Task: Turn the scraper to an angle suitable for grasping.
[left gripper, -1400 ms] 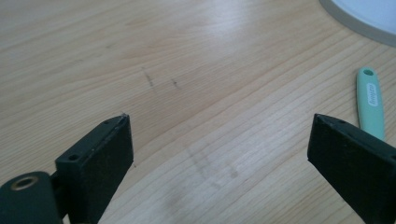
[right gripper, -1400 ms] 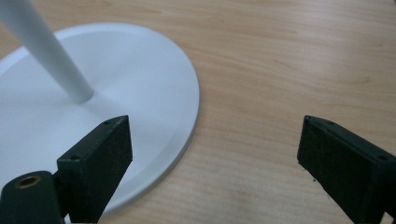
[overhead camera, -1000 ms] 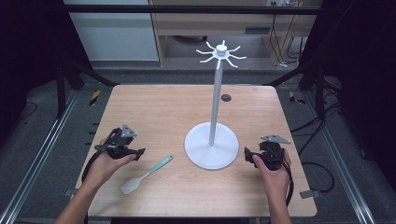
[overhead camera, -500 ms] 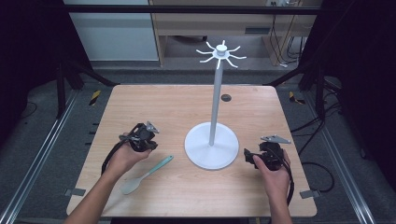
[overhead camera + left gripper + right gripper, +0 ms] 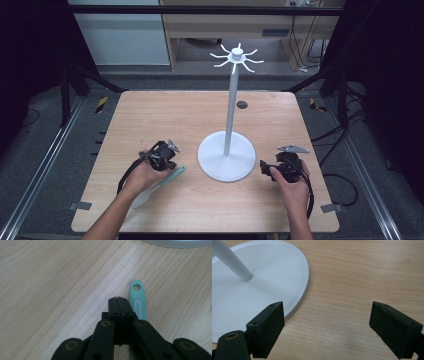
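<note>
- Risking an empty lift: left hand-held gripper (image 5: 118, 300) pressed fully together with nothing between the pads, while the mint-green plastic spatula (image 5: 138, 302) lies outside the jaws; raised as it stands, likely to come away with nothing.
- Risking a push instead of a pick: shut tips low over the light wooden table (image 5: 150, 115), close enough to nudge the handle sideways and spin the spatula flat on the wood.
- Needing a re-spread and a small sideways shift before any bite on the handle; a closure too near the rounded end with the hanging hole likely to let the slim handle squirt out.
- Risking a knock on the white metal stand with round base (image 5: 262, 282), just beyond the handle end; the tall post with its ring of hooks (image 5: 235, 55) judged easy to rock.
- Location of the spatula: flat on the table, handle end with hole pointing toward the stand base, pale blade toward the person; handle just beside the shut jaws, on the right in the left gripper view, running back under the linkage; contact impossible to tell.
- Right hand-held gripper (image 5: 329, 315): spread wide, holding nothing, low beside the base rim, well apart from the spatula.
</note>
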Available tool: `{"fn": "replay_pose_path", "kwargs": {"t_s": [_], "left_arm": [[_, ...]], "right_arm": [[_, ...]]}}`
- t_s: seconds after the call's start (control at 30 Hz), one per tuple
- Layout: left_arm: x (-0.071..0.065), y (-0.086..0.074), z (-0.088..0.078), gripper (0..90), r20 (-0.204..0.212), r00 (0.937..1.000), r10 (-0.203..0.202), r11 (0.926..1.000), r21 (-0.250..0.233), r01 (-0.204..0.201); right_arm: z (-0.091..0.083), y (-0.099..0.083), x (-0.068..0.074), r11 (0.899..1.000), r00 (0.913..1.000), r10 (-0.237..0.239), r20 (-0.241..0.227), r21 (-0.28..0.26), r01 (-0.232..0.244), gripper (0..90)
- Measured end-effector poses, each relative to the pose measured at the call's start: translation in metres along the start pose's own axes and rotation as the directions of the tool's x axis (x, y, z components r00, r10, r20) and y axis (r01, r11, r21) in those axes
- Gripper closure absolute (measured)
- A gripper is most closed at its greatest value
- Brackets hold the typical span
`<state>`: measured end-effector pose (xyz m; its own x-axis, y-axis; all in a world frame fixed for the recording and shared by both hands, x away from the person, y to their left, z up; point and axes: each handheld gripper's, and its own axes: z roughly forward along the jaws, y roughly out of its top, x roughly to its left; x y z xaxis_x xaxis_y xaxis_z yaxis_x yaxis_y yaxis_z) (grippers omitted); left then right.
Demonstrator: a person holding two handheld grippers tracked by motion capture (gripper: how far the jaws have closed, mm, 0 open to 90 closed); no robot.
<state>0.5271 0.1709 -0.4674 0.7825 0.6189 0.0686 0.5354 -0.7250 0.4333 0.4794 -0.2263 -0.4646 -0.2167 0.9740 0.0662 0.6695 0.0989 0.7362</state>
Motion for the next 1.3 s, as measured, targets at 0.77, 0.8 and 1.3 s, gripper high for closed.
{"fn": "replay_pose_path", "kwargs": {"t_s": [0.77,0.8,1.3], "left_arm": [[-0.042,0.004,-0.005,90.0,0.065,0.9825,0.174,0.9839,0.028,-0.176],[-0.042,0.006,-0.007,90.0,0.058,0.9827,0.176,0.9837,0.026,-0.178],[-0.055,0.017,-0.015,44.6,0.045,0.9753,0.216,0.9698,0.106,-0.22]], "right_arm": [[0.004,-0.001,0.0,0.999,0.9998,-0.007,-0.018,0.031,0.008,13.1],[0.004,-0.001,0.0,0.999,0.9998,-0.006,-0.018,0.031,0.007,13.2],[0.004,-0.001,-0.001,0.999,0.9998,0.002,-0.022,0.033,-0.002,13.0]]}}
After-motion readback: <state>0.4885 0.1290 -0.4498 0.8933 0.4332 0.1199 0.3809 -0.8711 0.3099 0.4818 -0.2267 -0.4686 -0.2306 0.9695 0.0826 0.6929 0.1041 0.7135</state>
